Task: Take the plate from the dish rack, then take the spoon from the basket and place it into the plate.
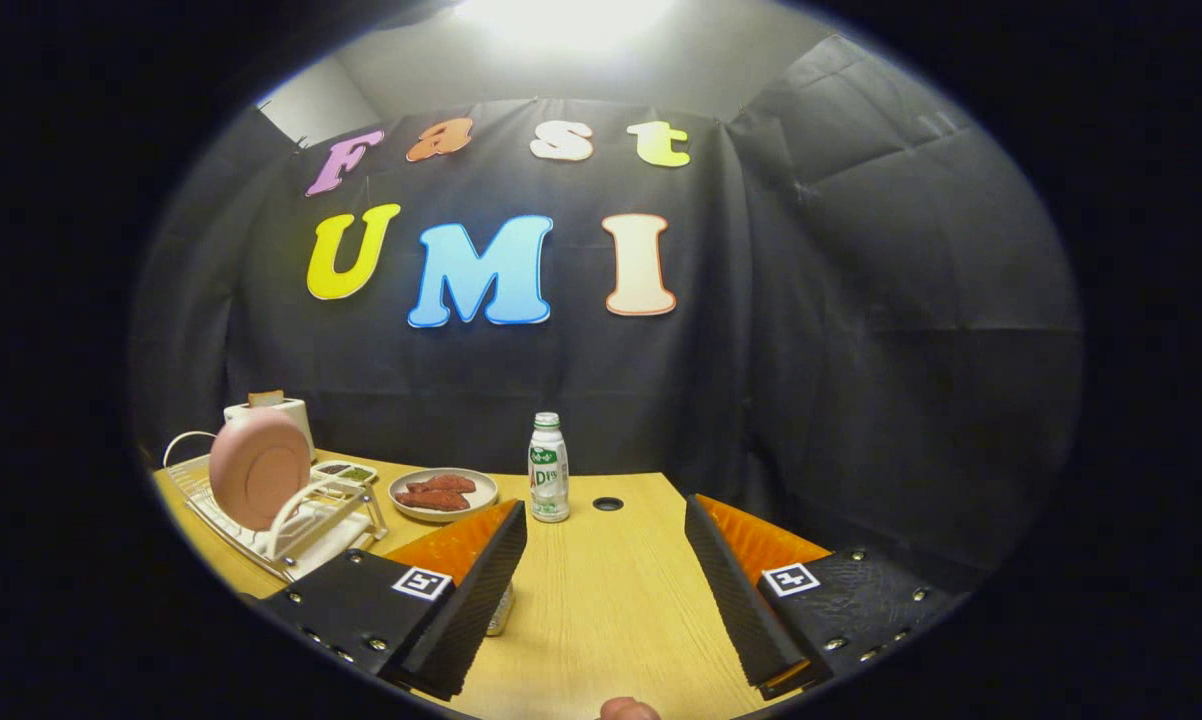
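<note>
Gripper (606, 590) fingers stand wide apart above the wooden table (611, 620), with nothing between them; ribbed pads face each other across bare tabletop. Beyond the left finger, a white wire dish rack (291, 520) holds the plate (259, 468): round, pink and matte, standing on edge with its underside toward the camera, its face pointing away and to the left. Behind the rack stands a white toaster (273, 410), and beside it a small divided tray (344, 470). A shallow pale dish (443, 494) nearby contains reddish-brown pieces of food. Just ahead of the fingers stands an upright white plastic bottle (548, 468) with a green label. A small round hole (608, 503) pierces the tabletop to its right.
</note>
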